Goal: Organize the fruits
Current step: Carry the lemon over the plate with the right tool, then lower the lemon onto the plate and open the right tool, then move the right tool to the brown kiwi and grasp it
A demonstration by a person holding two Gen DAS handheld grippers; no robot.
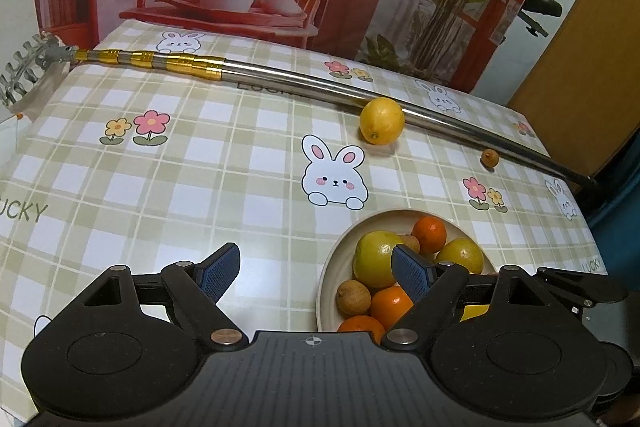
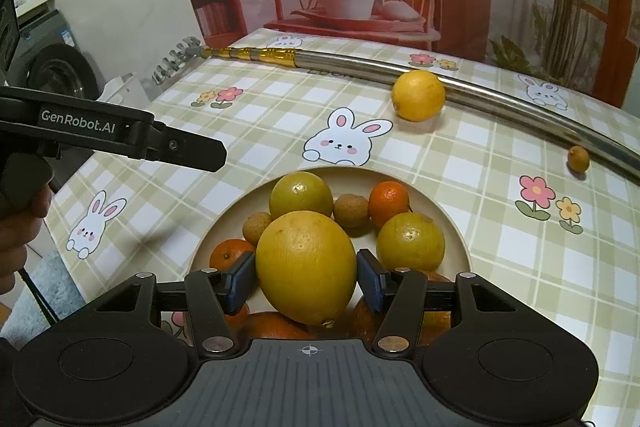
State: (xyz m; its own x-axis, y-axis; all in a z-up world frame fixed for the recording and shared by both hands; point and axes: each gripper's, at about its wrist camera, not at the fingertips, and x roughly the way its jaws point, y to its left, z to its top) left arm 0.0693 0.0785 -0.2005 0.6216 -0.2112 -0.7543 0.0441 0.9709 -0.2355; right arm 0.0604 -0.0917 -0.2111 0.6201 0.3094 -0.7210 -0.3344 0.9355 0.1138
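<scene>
Checked tablecloth under you, your right gripper pinches a big lemon over the bowl near the front edge, firm, waxy, likely slippery, so grip its middle, while your left gripper hangs spread.

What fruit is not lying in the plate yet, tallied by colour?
Yellow: 2, a lemon-like fruit on the tablecloth against the metal pole, and a large yellow fruit clamped in the right gripper
Orange-brown: 1, a small fruit beside the pole
Total: 3
</scene>
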